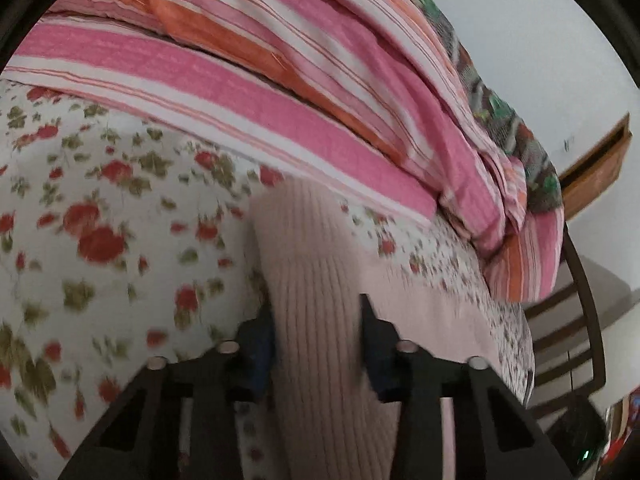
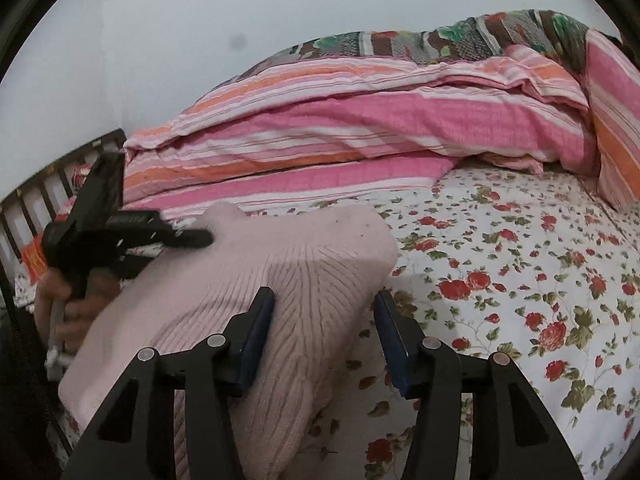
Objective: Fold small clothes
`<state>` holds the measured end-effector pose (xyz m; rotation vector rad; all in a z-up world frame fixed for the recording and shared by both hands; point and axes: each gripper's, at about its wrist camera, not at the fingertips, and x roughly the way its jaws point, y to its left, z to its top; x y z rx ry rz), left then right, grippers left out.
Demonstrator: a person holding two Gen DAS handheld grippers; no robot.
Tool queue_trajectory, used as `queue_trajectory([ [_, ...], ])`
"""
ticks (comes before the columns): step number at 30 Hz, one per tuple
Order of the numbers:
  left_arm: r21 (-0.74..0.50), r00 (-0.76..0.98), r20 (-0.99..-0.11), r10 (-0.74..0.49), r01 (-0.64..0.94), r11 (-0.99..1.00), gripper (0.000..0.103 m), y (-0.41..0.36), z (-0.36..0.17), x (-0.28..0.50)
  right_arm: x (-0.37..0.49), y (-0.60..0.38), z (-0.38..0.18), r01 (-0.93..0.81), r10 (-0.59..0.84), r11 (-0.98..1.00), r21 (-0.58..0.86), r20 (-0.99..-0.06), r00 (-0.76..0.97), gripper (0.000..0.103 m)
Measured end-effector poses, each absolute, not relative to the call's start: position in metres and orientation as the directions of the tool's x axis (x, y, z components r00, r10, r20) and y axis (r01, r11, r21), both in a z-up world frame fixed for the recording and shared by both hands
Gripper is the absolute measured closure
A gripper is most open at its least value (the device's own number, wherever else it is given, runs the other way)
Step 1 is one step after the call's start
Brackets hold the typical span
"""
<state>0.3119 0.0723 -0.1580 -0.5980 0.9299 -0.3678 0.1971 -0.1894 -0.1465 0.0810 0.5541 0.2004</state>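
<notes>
Left gripper (image 1: 318, 340) jaws clamp a raised fold of the pink ribbed sweater (image 2: 256, 292) on the floral bedsheet (image 2: 520, 280), right gripper (image 2: 324, 336) jaws parted, knit between them unpinched; judgement: carry the fold across level, edges aligned.

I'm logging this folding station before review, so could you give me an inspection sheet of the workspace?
Surface: bed with floral sheet, in use.
Job's things: pink ribbed knit garment, bunched on the sheet.
Clutter: striped quilt and patterned blanket heaped behind.
Grippers: left tool has garment between its fingers, grip uncertain; right tool open, one finger against the garment.
Cables: pale cord at the hand holding the left tool.
Surroundings: dark slatted bed frame, plain wall.
</notes>
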Motion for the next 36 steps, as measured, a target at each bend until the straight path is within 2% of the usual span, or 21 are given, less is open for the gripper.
queue_trajectory([
  [3,-0.587,0.579,-0.641,-0.503,0.051,0.808,0.07,0.07,-0.15,0.309,0.199,-0.196,-0.147,-0.173,0.236,0.971,0.168,-0.519,0.821,0.053],
  [4,-0.551,0.594,-0.653,-0.47,0.052,0.833,0.065,0.068,-0.147,0.305,0.2,-0.2,-0.147,-0.175,0.252,0.965,0.194,-0.521,0.815,0.051],
  [6,-0.458,0.626,-0.673,-0.395,0.068,0.886,0.063,0.062,-0.136,0.293,0.201,-0.205,-0.147,-0.173,0.272,0.958,0.23,-0.526,0.806,0.046],
  [11,-0.331,0.679,-0.64,-0.359,0.178,0.927,0.061,0.048,-0.108,0.258,0.196,-0.22,-0.139,-0.152,0.314,0.931,0.333,-0.515,0.798,0.046],
  [12,-0.307,0.689,-0.636,-0.348,0.187,0.933,0.061,0.045,-0.103,0.251,0.196,-0.221,-0.138,-0.151,0.326,0.924,0.352,-0.516,0.792,0.05],
  [16,-0.309,0.689,-0.632,-0.354,0.196,0.931,0.061,0.042,-0.097,0.236,0.199,-0.211,-0.138,-0.177,0.372,0.91,0.376,-0.546,0.75,0.089],
  [18,-0.337,0.685,-0.616,-0.389,0.217,0.916,0.061,0.042,-0.094,0.223,0.19,-0.207,-0.127,-0.218,0.362,0.921,0.324,-0.503,0.785,0.093],
  [20,-0.354,0.683,-0.596,-0.423,0.249,0.901,0.057,0.039,-0.093,0.21,0.179,-0.213,-0.12,-0.245,0.365,0.919,0.309,-0.431,0.825,0.093],
  [21,-0.346,0.677,-0.592,-0.436,0.275,0.897,0.054,0.032,-0.095,0.201,0.178,-0.216,-0.124,-0.229,0.347,0.925,0.303,-0.429,0.834,0.093],
  [24,-0.227,0.7,-0.621,-0.352,0.27,0.936,0.054,0.013,-0.108,0.186,0.197,-0.212,-0.147,-0.142,0.26,0.958,0.248,-0.553,0.792,0.093],
  [26,-0.162,0.724,-0.625,-0.293,0.248,0.955,0.053,0.006,-0.113,0.178,0.196,-0.212,-0.143,-0.126,0.246,0.961,0.244,-0.557,0.793,0.089],
  [28,-0.184,0.726,-0.619,-0.299,0.237,0.954,0.053,0.01,-0.111,0.17,0.192,-0.211,-0.131,-0.093,0.209,0.969,0.228,-0.563,0.8,0.07],
  [31,-0.247,0.71,-0.624,-0.327,0.218,0.944,0.053,0.018,-0.111,0.166,0.178,-0.206,-0.12,-0.114,0.214,0.97,0.214,-0.533,0.819,0.07],
  [36,-0.262,0.708,-0.626,-0.327,0.204,0.943,0.052,0.022,-0.114,0.154,0.163,-0.19,-0.125,-0.159,0.211,0.977,0.141,-0.555,0.804,0.07],
])
